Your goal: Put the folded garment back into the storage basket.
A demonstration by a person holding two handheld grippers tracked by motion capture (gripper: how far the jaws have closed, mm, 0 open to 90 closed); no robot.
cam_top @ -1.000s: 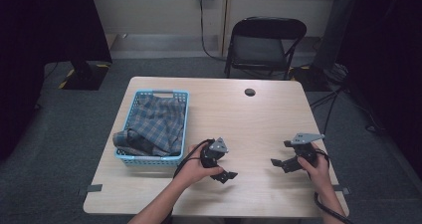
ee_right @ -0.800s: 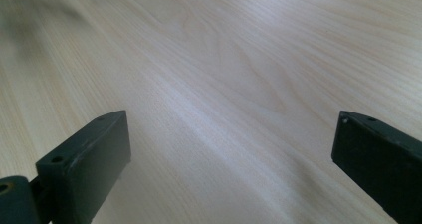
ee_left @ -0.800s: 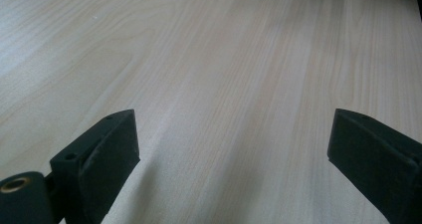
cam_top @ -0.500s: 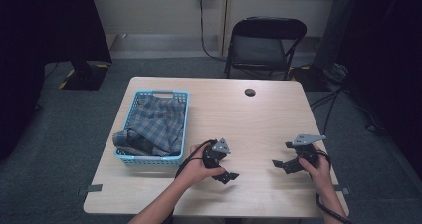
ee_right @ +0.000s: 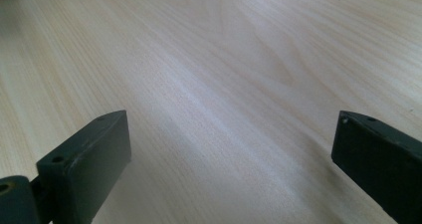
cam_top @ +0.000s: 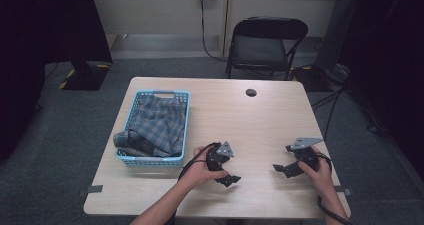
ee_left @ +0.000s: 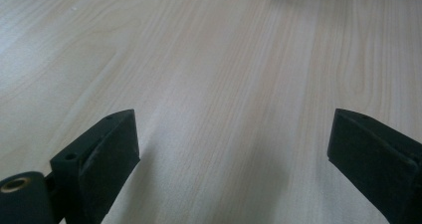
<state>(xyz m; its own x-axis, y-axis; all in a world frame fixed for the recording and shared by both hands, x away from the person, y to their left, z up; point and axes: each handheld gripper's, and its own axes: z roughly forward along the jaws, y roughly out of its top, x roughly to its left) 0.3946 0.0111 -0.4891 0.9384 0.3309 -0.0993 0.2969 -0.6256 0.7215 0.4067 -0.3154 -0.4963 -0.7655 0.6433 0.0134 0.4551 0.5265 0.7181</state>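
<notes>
High view: left gripper (cam_top: pixel 231 179) and right gripper (cam_top: pixel 281 169) low over the table (cam_top: pixel 250 120), plaid cloth (cam_top: pixel 155 127) heaped in the blue basket (cam_top: pixel 131 160) just left of them, left gripper view: jaws spread over bare wood, right gripper view: jaws spread likewise

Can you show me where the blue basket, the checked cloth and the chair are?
blue basket (cam_top: pixel 150 161): high view, its front wall.
checked cloth (cam_top: pixel 160 122): high view, middle of the folds inside the basket.
chair (cam_top: pixel 260 49): high view, its seat.
</notes>
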